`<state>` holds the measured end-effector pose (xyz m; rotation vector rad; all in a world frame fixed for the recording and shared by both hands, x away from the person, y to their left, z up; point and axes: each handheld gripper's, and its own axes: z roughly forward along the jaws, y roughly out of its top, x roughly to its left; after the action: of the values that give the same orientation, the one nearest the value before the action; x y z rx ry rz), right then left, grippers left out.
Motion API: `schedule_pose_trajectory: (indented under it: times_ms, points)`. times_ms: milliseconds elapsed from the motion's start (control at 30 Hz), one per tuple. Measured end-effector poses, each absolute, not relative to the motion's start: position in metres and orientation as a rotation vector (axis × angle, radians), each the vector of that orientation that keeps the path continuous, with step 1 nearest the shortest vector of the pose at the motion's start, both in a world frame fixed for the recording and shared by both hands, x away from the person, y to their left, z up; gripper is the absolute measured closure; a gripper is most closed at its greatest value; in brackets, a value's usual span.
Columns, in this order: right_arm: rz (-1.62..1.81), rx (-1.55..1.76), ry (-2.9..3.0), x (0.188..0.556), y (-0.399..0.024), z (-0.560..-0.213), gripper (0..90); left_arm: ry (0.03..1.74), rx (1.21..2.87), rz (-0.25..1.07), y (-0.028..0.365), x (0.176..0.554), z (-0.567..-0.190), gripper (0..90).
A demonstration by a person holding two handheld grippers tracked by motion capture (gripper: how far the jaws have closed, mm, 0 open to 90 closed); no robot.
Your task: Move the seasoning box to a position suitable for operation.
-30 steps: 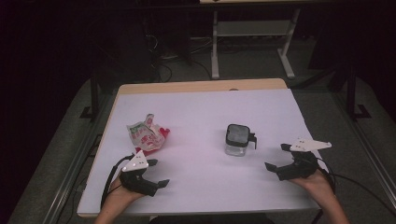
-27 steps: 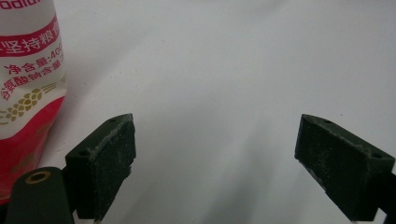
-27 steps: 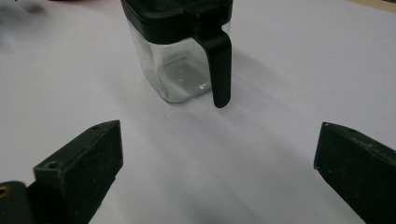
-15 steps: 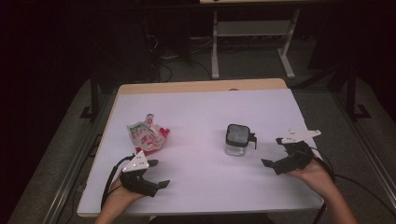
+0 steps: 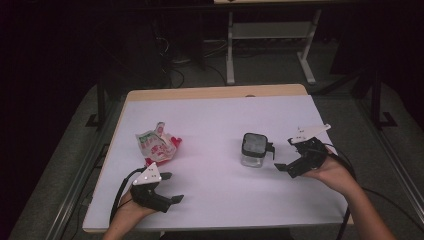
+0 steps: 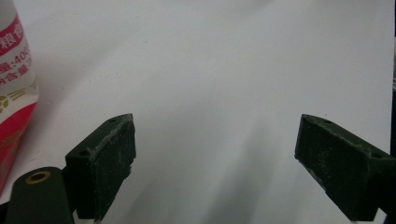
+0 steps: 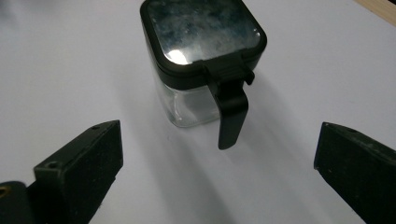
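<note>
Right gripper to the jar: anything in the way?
Nothing visible. The right gripper sits with jaws open, facing the clear jar with its black lid; bare white table lies between them. The jar's black latch handle points toward the gripper.

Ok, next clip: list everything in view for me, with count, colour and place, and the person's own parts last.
jar: one, clear with a black lid and a black clasp hanging on its side, right of the table's middle, upright, just ahead of the right gripper.
bag: one, crumpled, white, red and green with print, left of the table's middle, beyond the left gripper.
table: one, white top with a wooden edge.
white frame: one, on the floor beyond the table.
left gripper: one, black, near left of the table, jaws open, nothing between them.
right gripper: one, black, right side, jaws open toward the jar.
hands: two, one at each gripper, from the near edge.
</note>
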<state>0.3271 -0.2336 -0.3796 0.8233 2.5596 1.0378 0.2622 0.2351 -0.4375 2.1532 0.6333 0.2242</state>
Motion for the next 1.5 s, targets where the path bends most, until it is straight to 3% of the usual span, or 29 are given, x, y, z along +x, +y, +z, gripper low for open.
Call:
schedule_pose_trajectory:
  times_ms: [733, 1500]
  points:
    - [0.843, 0.621, 2.776, 0.369, -0.195, -0.351, 0.9, 0.629, 2.144, 0.208, 0.233, 0.261, -0.437, 12.2]
    - [0.599, 0.469, 2.908, 0.401, -0.139, -0.356, 0.9, 0.609, 2.151, 0.191, 0.229, 0.26, -0.439, 12.2]
